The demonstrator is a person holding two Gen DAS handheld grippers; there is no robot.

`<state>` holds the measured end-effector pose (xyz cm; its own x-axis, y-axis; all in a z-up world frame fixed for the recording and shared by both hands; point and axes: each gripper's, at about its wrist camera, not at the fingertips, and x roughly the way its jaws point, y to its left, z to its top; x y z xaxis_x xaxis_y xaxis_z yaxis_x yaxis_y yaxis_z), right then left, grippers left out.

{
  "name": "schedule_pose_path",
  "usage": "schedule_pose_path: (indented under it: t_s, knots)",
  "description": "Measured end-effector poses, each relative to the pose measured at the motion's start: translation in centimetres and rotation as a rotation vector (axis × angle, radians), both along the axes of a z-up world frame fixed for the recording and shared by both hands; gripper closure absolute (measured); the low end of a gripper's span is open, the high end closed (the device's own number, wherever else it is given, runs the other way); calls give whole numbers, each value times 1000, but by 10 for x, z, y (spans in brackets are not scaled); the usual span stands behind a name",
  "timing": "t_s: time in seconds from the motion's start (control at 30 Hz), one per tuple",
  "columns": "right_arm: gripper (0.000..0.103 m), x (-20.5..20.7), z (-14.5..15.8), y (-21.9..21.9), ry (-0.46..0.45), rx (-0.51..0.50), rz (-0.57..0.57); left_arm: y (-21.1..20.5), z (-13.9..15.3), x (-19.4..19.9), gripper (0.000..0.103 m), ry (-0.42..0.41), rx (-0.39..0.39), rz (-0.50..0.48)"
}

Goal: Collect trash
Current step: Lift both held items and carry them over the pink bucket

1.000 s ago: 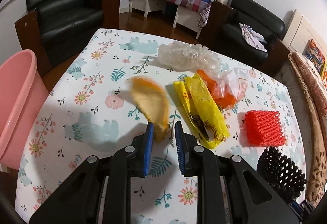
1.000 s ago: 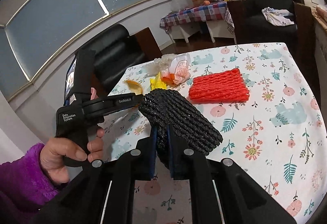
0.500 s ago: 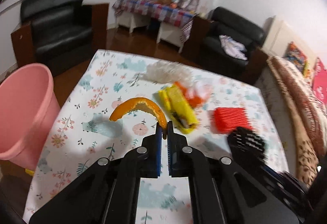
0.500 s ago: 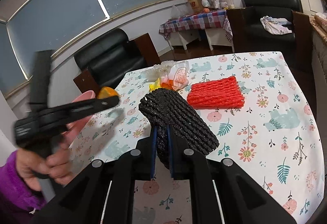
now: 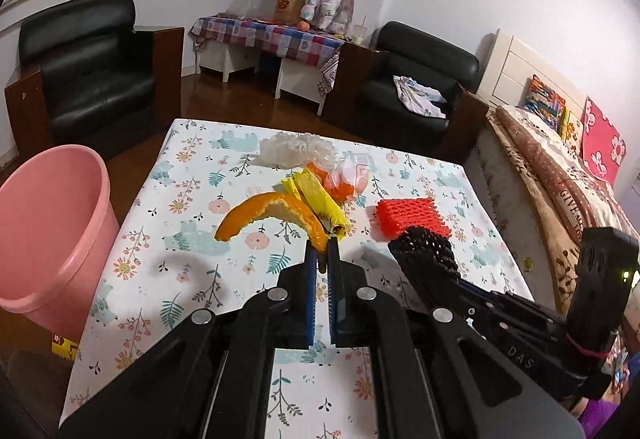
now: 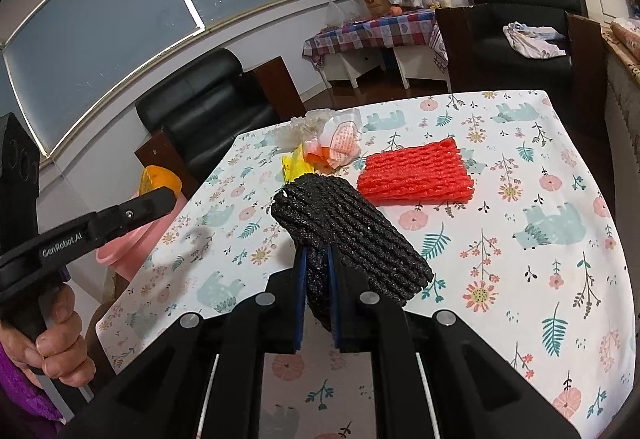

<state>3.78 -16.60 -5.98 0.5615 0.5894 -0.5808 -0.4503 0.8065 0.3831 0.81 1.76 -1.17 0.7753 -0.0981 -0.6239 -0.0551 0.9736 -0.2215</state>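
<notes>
The left hand-held gripper (image 5: 323, 251) is clamped on one end of a curved orange strip of fruit peel (image 5: 272, 217), lifted clear of the floral-cloth counter (image 5: 192, 239); the peel's long axis arcs from the pads out toward the counter's left edge. Beyond that edge stands a round pink plastic bin (image 5: 48, 231), open side up. The right hand-held gripper (image 6: 316, 271) pinches a black foam fruit net (image 6: 348, 227), which fans up and away from the pads. Still lying toward the counter's far edge are a flat red foam net (image 6: 416, 175), a crumpled yellow wrapper (image 5: 320, 199), a clear bag with orange scraps (image 5: 348, 179) and a crinkled clear plastic heap (image 5: 296, 151)
</notes>
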Motion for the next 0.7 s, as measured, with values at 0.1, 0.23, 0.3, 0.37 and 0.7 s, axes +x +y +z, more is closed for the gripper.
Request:
schedule_pose_path:
  t_s: [0.1,0.23,0.3,0.37,0.7]
  knots:
    - [94,0,0,0,-2,-2,3,2,-2,0,99,4,-12,-9]
    - [94,0,0,1,-2,-7,3,1,-4,-1,99,4,2,-20]
    - [94,1,-1,2,1,-10,3,1,-5,-2,99,1,9,-24]
    - [94,1,-2,3,2,-13,4,1,-4,-4,99,-10,22,-30]
    - [94,5,-5,5,32,-27,0,4,3,-14,99,-55,74,-62]
